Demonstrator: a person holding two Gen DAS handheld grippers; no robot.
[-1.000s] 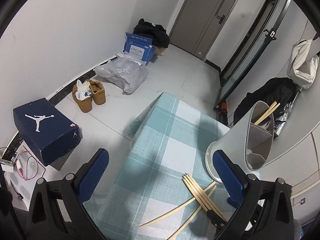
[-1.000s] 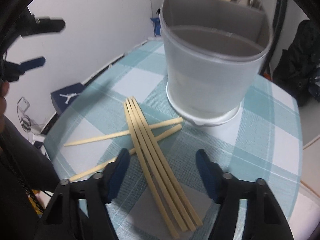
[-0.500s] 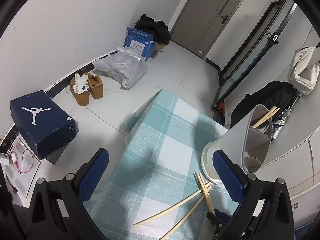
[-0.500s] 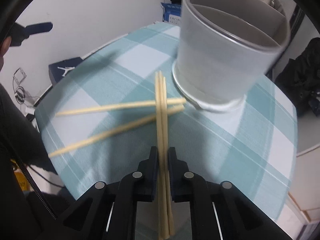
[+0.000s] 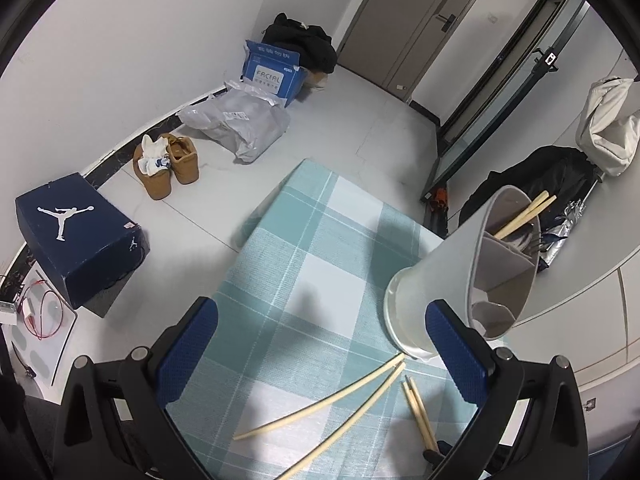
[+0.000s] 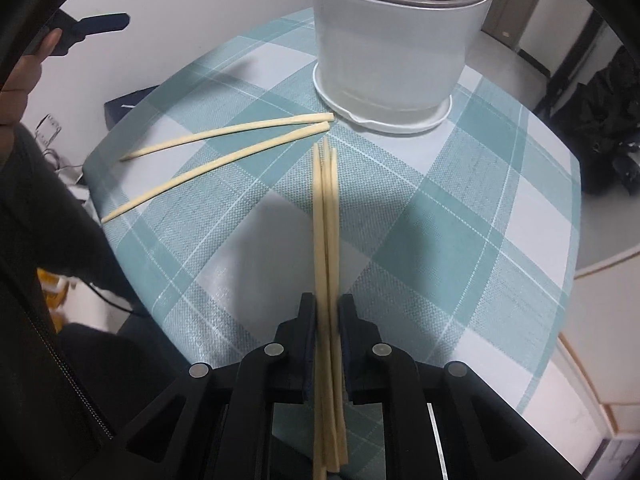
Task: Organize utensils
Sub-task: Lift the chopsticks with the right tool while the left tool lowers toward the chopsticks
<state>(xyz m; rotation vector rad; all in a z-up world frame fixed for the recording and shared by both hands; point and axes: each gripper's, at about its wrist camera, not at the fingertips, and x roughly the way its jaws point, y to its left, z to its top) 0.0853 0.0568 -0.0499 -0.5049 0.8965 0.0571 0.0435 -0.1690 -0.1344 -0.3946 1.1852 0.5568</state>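
Observation:
My right gripper (image 6: 326,308) is shut on a bundle of several wooden chopsticks (image 6: 326,216), and its jaws are easing open a little with the bundle still between the pads. The bundle points at the base of the grey divided utensil holder (image 6: 392,52). Two loose chopsticks (image 6: 224,134) lie on the checked tablecloth (image 6: 460,240), left of the bundle's tips. My left gripper (image 5: 320,312) hovers open over the cloth with nothing between its fingers. The holder (image 5: 440,280), at its right finger, has two chopsticks (image 5: 520,220) in its far compartment.
The table is small, with edges close on all sides. Left of it on the floor are a navy shoe box (image 5: 76,236), brown shoes (image 5: 168,164), a plastic bag (image 5: 240,120) and a blue carton (image 5: 272,72). A person's hand (image 6: 24,68) shows at the left.
The right gripper closed on the bundle of chopsticks and swung it off the two loose ones, so it now points straight at the holder. The left gripper stayed nearly still.

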